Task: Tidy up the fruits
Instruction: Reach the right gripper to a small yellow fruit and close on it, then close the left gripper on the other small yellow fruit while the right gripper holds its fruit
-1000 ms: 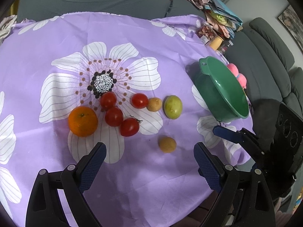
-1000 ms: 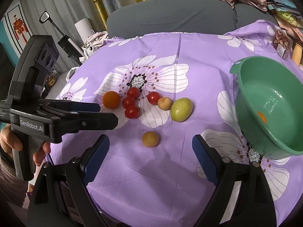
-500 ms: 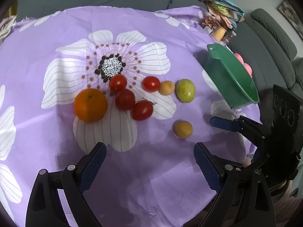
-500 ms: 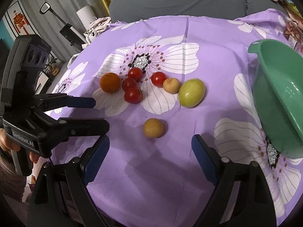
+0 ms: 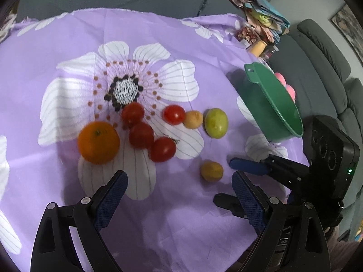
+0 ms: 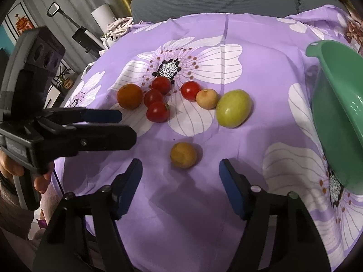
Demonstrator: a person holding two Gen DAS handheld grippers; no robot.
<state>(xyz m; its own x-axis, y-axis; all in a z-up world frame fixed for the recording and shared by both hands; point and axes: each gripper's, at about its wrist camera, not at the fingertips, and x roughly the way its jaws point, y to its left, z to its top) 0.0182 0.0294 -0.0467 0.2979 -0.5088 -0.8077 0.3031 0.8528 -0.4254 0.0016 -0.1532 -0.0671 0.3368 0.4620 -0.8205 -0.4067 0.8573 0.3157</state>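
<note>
**Fruit on the purple cloth, two grippers close by**

A purple cloth with big white flowers covers the table. The fruit sits on it in a loose bunch. An orange is on the left of the bunch. Beside it are three red tomatoes close together, and one more tomato is a bit to the right. Next to that tomato is a small tan fruit, touching it or almost. Just right of it is a bigger green fruit.

One small yellow-brown fruit lies alone, nearer to the grippers than the rest. The right gripper points down at it. Its blue pads stand apart on each side, a little nearer the camera than the fruit, and do not touch it. The jaws have just been closing in, but nothing is held.

The left gripper hangs over the cloth with its jaws wide apart. Nothing is between them. It is near the orange and the tomatoes. A hand holds its handle.

A green bowl stands at the right side of the cloth, tipped so its open side faces the fruit. A grey sofa is behind the table.
</note>
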